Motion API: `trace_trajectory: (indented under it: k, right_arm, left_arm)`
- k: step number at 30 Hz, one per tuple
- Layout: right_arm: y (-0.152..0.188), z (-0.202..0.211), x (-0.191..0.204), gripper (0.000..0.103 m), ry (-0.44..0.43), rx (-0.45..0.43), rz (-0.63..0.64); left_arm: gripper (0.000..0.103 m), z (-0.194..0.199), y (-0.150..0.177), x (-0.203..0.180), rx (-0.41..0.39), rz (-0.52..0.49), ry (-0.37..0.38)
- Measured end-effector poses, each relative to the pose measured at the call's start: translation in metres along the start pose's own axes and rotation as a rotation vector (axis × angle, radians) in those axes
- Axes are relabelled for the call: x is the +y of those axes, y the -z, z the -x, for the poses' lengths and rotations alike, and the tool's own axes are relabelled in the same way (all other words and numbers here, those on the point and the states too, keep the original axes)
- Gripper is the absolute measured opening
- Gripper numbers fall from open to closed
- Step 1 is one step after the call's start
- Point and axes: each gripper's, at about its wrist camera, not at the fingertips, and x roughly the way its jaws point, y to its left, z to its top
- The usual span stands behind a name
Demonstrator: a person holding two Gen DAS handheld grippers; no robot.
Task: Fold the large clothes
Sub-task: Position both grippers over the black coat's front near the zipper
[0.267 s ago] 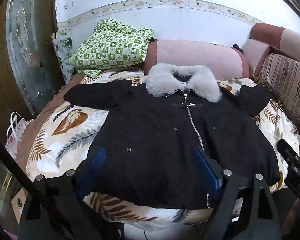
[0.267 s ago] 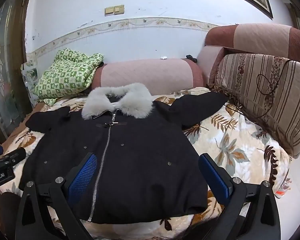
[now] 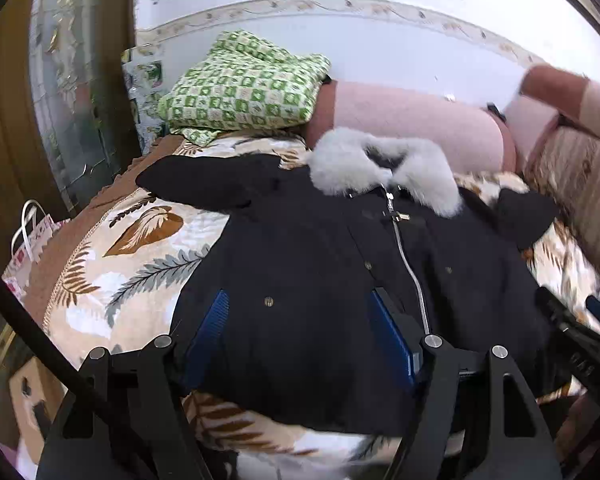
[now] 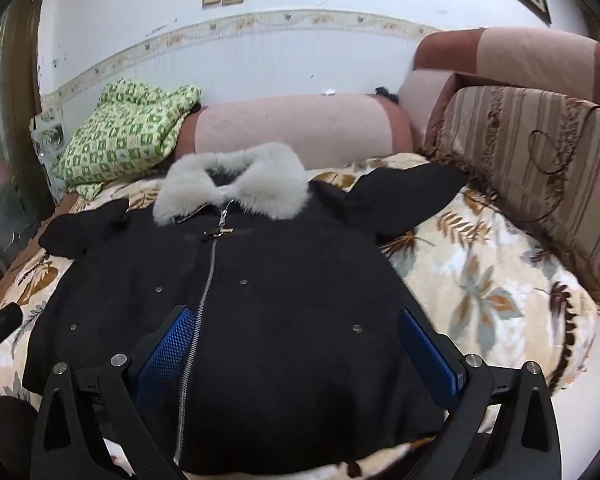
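A black zip-up coat (image 3: 324, 264) with a grey fur collar (image 3: 384, 168) lies flat, front up, on a leaf-patterned bedspread (image 3: 132, 264), sleeves spread to both sides. It also shows in the right wrist view (image 4: 268, 300), with its collar (image 4: 236, 184). My left gripper (image 3: 304, 332) is open and empty, above the coat's lower left part near the hem. My right gripper (image 4: 300, 344) is open and empty, above the coat's lower right part, just right of the zip (image 4: 204, 304). The right gripper's tip shows in the left wrist view (image 3: 572, 332).
A green checked quilt (image 3: 240, 84) and a pink bolster (image 3: 412, 120) lie at the head of the bed. Striped cushions (image 4: 540, 168) line the right side. A door (image 3: 4, 120) and a paper bag (image 3: 32, 236) stand at the left.
Both grippers have moved forward and closer over the coat's lower part; the coat looks larger in both views. The coat has not moved.
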Motion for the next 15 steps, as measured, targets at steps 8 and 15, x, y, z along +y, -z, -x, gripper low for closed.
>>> trace_trajectory:
  k: [8, 15]
  right_arm:
    - [-0.027, -0.035, 0.019, 0.102, 0.014, -0.037, 0.009]
    - [-0.069, -0.073, 0.034, 0.102, 0.03, -0.118, -0.032]
  left_arm:
    - [0.075, -0.057, -0.023, 0.0, 0.017, -0.029, -0.024]
    - [0.076, -0.099, -0.057, -0.007, -0.025, -0.019, -0.005]
